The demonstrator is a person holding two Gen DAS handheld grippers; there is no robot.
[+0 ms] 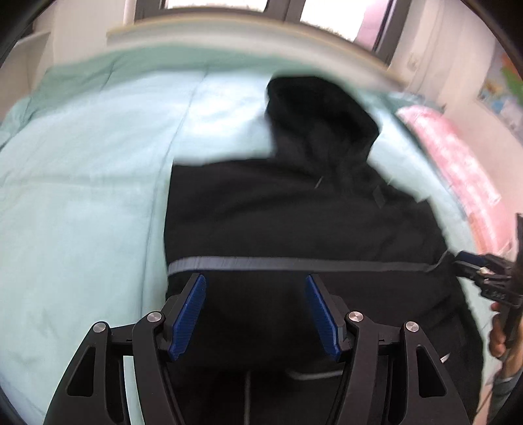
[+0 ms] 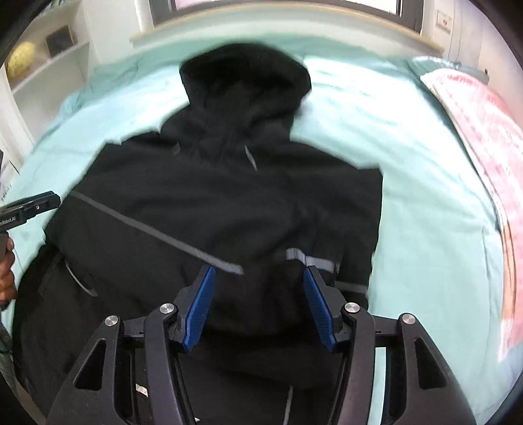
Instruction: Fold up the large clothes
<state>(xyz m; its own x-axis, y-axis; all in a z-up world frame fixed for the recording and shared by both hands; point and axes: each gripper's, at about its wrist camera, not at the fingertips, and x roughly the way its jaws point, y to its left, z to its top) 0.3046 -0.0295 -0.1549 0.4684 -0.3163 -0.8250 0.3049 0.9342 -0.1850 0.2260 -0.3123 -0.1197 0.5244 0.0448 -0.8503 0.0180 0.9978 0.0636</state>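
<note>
A large black hooded jacket (image 1: 294,222) (image 2: 228,202) lies spread on a mint green bed cover (image 1: 81,196) (image 2: 408,163), hood (image 2: 245,81) pointing away from me. A grey reflective stripe (image 1: 294,263) (image 2: 157,232) crosses its body. My left gripper (image 1: 255,281) hovers open over the jacket's lower left part, its blue pads apart and pressing on nothing. My right gripper (image 2: 259,273) is open over the lower right part, just below the stripe. Each gripper also shows at the edge of the other's view: the right gripper (image 1: 470,264) and the left gripper (image 2: 42,202). The picture is blurred.
A pink quilt (image 1: 457,163) (image 2: 490,147) lies along the bed's right side. White shelves (image 2: 49,75) with a yellow ball (image 2: 21,59) stand at the left. A pale ledge (image 1: 245,29) and windows bound the far side. A person's hand (image 2: 6,271) shows at the left edge.
</note>
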